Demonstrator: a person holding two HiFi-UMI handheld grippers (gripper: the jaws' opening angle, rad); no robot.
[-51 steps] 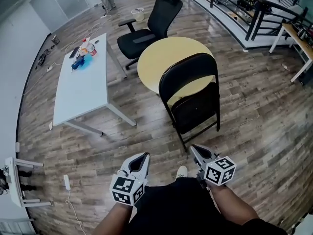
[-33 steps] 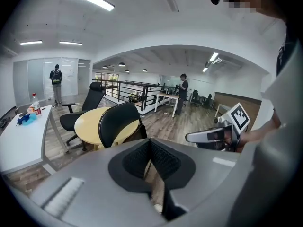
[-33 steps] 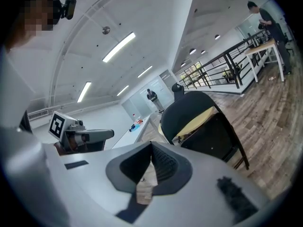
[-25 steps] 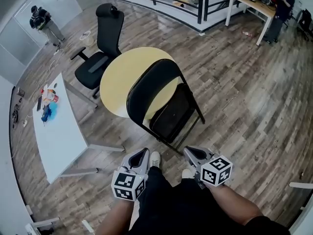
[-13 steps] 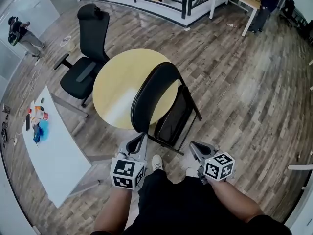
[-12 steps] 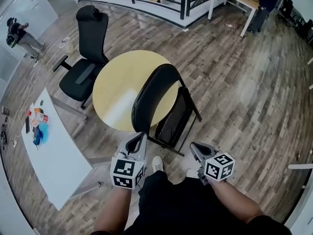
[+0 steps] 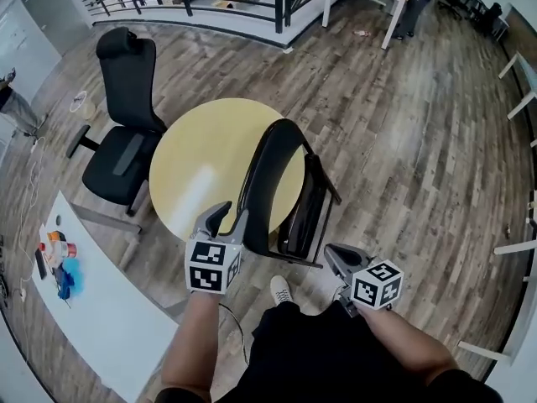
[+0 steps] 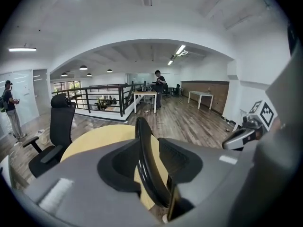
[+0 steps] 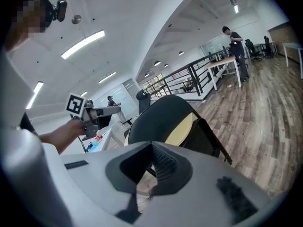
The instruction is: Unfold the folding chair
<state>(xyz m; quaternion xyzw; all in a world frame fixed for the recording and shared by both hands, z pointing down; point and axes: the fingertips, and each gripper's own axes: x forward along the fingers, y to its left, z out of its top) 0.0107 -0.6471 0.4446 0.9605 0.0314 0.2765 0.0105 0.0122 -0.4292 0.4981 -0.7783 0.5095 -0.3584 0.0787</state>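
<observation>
Chair point(image 7: 285, 183) stands folded on the floor, just ahead of you. Your left gripper's point(image 7: 225, 218) fingers are opening around the backrest rim point(image 8: 144, 164), seemingly not yet touching it; clamp firmly there. The right gripper point(image 7: 337, 259) has its fingers clenched and empty; open them for the seat point(image 7: 304, 212).

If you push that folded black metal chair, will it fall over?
Probably yes: the black folding chair stands folded nearly flat on thin legs, so a sideways shove would likely tip it. Its tube frame looks stiff, not floppy. The shiny back rim may feel slippery.
</observation>
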